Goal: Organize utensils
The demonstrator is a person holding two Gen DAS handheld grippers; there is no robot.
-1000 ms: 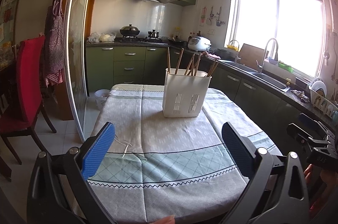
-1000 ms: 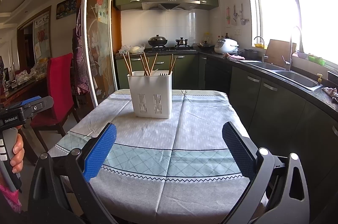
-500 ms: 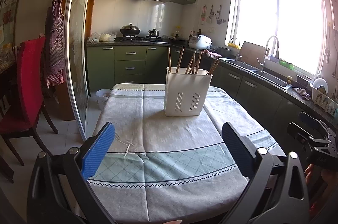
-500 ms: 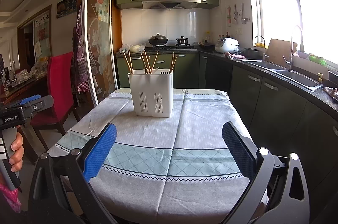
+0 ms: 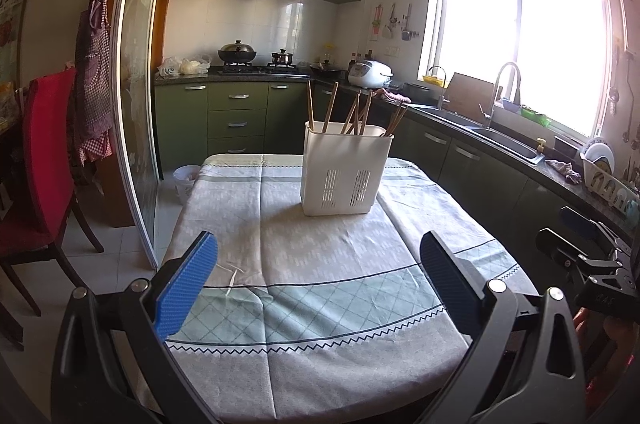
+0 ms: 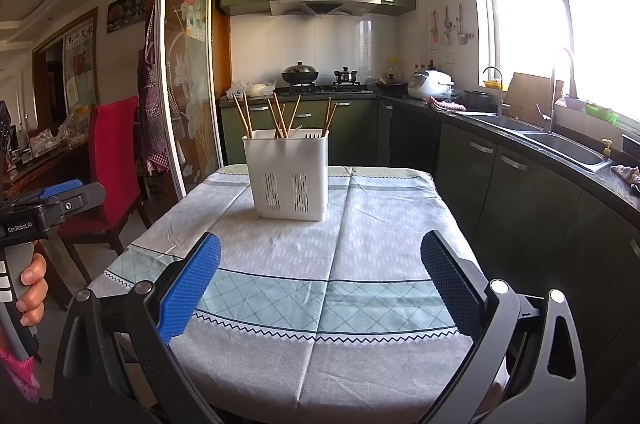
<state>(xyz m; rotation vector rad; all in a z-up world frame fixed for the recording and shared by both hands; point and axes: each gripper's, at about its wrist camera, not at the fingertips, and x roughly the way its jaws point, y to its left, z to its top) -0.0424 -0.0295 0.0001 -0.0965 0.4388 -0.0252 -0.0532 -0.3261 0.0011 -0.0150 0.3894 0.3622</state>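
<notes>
The white utensil holder (image 5: 345,171) stands upright toward the table's (image 5: 320,304) far edge, wooden chopsticks (image 5: 352,109) leaning inside it. Over the near edge, the left claw (image 5: 318,276) and the right claw (image 6: 320,280) hover spread wide, both empty.

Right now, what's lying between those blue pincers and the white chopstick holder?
Only bare tablecloth, in both wrist views, between each open gripper and the holder.
</notes>
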